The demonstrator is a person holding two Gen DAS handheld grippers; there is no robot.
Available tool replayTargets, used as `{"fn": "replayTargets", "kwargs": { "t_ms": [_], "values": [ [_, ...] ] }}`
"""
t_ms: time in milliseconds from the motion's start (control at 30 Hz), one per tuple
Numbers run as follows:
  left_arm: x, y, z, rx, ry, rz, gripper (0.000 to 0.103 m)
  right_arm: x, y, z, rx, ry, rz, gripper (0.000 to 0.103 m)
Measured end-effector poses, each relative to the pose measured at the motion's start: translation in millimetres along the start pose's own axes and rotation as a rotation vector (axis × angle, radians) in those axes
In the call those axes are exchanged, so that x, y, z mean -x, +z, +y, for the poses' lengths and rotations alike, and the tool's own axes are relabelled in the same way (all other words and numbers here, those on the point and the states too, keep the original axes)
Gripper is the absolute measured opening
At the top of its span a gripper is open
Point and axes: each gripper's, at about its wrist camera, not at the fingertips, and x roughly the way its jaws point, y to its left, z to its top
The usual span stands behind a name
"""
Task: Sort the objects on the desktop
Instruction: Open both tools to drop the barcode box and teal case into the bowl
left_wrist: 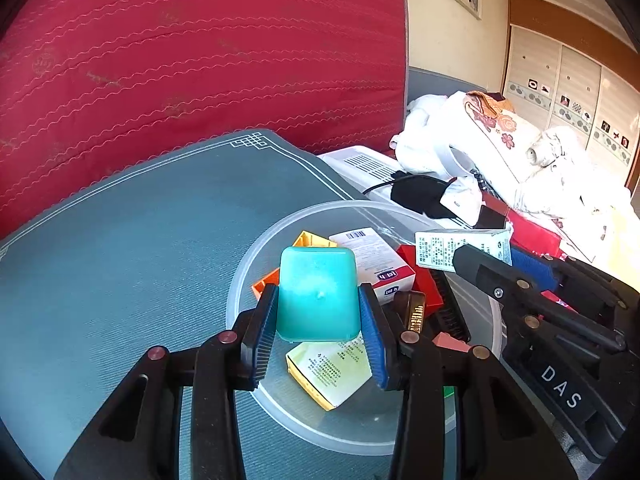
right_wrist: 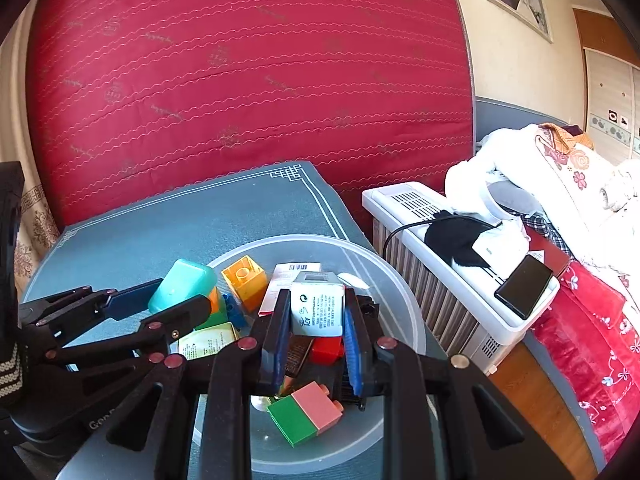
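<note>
On a grey-blue counter (right_wrist: 160, 232) sits a clear round plastic basin (right_wrist: 384, 280) of small items. At left, the left hand-held gripper (left_wrist: 320, 312) grips a teal rounded plastic box (left_wrist: 318, 294) between its blue pads, above the basin's left part. To its right, the right hand-held gripper (right_wrist: 316, 328) is clamped on a small white printed carton (right_wrist: 318, 308), held over the basin above a pink-and-green toy brick (right_wrist: 306, 412).

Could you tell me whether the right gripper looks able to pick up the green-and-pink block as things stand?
Probably not: the right gripper is shut on the white carton, though the green-and-pink block lies uncovered just below it.
</note>
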Motion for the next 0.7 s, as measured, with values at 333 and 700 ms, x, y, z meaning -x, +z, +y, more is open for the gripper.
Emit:
{"fn": "replayTargets", "kwargs": {
  "t_ms": [333, 700],
  "values": [
    [-8.8, 1.8, 0.9, 0.008, -0.008, 0.011, 0.043, -5.9, -1.9, -1.8, -0.002, 0.002, 0.018, 0.027],
    [-3.9, 3.4, 16.4, 0.080, -0.027, -0.001, 0.068, -13.2, -2.1, -7.2, -0.022, 0.012, 0.048, 0.033]
  ]
}}
